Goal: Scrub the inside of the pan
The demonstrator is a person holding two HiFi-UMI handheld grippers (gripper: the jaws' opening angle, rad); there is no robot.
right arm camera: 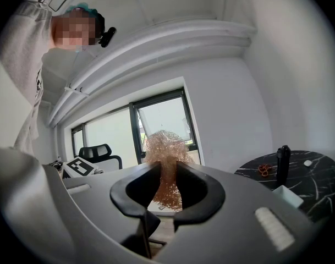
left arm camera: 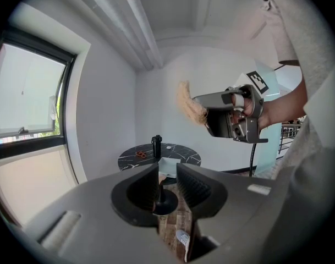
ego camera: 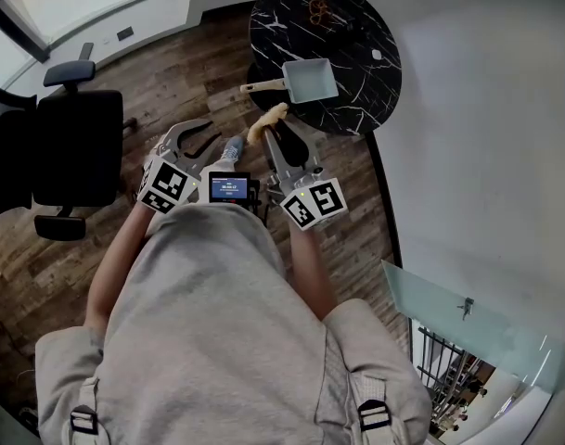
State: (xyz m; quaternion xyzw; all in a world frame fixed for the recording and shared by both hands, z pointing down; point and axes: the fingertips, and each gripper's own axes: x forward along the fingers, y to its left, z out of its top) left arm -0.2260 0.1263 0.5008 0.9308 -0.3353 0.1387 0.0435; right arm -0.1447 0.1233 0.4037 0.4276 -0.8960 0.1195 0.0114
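Note:
A pale blue rectangular pan point(ego camera: 311, 81) with a wooden handle lies on the round black marble table point(ego camera: 356, 35) ahead of me. My right gripper point(ego camera: 271, 130) is shut on a copper wire scrubber point(ego camera: 268, 121), held in the air short of the table. In the right gripper view the scrubber point(right arm camera: 166, 164) sticks up between the jaws, and the pan point(right arm camera: 288, 196) sits low at the right. My left gripper point(ego camera: 205, 141) stands open and empty beside it. Over its jaws in the left gripper view I see the pan point(left arm camera: 168, 166) and the scrubber point(left arm camera: 188, 104).
An orange object point(ego camera: 318, 8) and a small white piece point(ego camera: 377, 56) lie on the table, and a black upright object point(right arm camera: 283, 158) stands there. A black office chair point(ego camera: 73, 146) is at my left on the wooden floor. A white wall runs along the right.

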